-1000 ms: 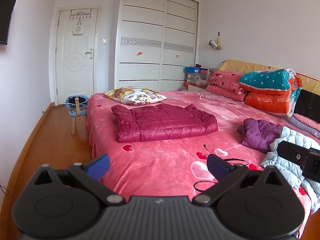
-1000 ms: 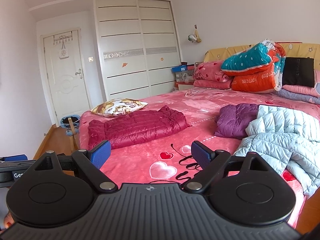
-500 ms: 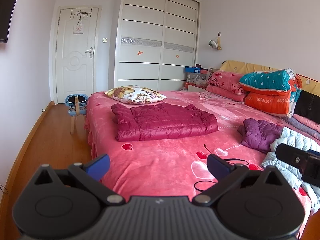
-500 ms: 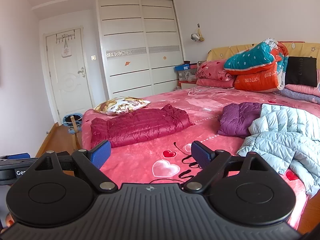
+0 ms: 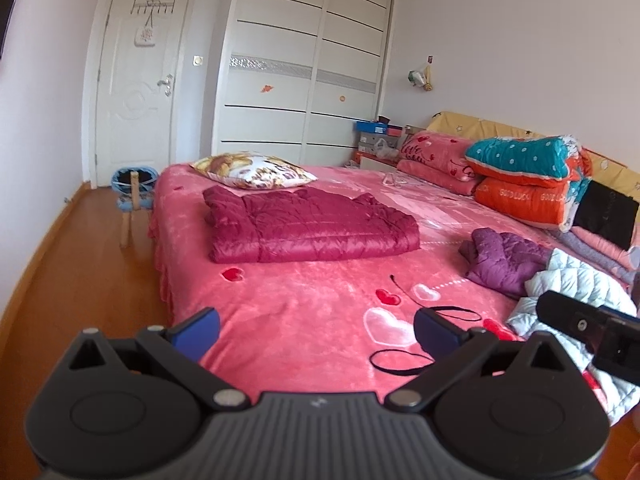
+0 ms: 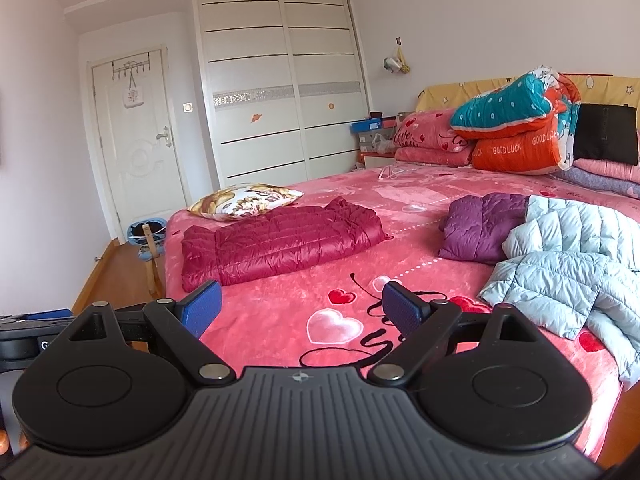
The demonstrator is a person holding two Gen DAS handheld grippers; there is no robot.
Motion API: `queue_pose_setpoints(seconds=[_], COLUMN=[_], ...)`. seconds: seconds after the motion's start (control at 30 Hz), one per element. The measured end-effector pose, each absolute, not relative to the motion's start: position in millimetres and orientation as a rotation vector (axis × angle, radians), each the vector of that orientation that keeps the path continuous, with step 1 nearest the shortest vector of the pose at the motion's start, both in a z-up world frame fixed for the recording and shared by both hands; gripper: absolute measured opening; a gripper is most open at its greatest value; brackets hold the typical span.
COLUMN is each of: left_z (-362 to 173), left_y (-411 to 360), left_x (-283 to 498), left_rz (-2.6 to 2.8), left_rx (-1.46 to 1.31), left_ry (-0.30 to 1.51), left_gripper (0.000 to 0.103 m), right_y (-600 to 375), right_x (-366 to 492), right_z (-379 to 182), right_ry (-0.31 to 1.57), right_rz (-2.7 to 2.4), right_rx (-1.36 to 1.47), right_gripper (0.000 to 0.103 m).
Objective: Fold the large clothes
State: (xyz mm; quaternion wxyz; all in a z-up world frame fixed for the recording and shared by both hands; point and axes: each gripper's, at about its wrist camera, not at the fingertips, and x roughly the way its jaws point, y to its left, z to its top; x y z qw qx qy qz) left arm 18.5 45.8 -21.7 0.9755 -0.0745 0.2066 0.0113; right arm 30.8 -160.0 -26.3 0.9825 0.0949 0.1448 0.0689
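A folded dark red down jacket (image 5: 308,226) lies on the pink bed (image 5: 304,304), at the left of the right wrist view (image 6: 280,238) too. A crumpled purple jacket (image 5: 506,260) (image 6: 480,228) and a loose pale blue down jacket (image 5: 576,292) (image 6: 568,264) lie to the right. My left gripper (image 5: 316,330) is open and empty above the bed's near edge. My right gripper (image 6: 302,310) is open and empty, a little nearer the pale blue jacket. Its body shows at the right edge of the left wrist view (image 5: 592,334).
A patterned pillow (image 5: 254,170) lies behind the red jacket. Stacked quilts (image 5: 528,184) and pink pillows (image 5: 436,160) sit by the headboard. A small stool (image 5: 134,196) stands on the wooden floor left of the bed. A white wardrobe (image 5: 304,76) and door (image 5: 136,92) are behind.
Both grippers stay open. The right gripper has drifted slightly, so the pale blue jacket sits a bit lower and farther right in its view. The clothes have not moved.
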Motion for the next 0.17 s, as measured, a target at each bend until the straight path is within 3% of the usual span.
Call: queue_pose_setpoints(seconds=[0.17], left_z=[-33], left_y=[35], left_x=[31], left_rz=[0.007], left_rx=[-0.144], left_ry=[0.455], left_gripper=[0.102], right_y=[-171], right_x=[40], right_z=[-35], right_ry=[0.301], right_rz=[0.13], right_rx=[0.217], right_gripper=[0.103])
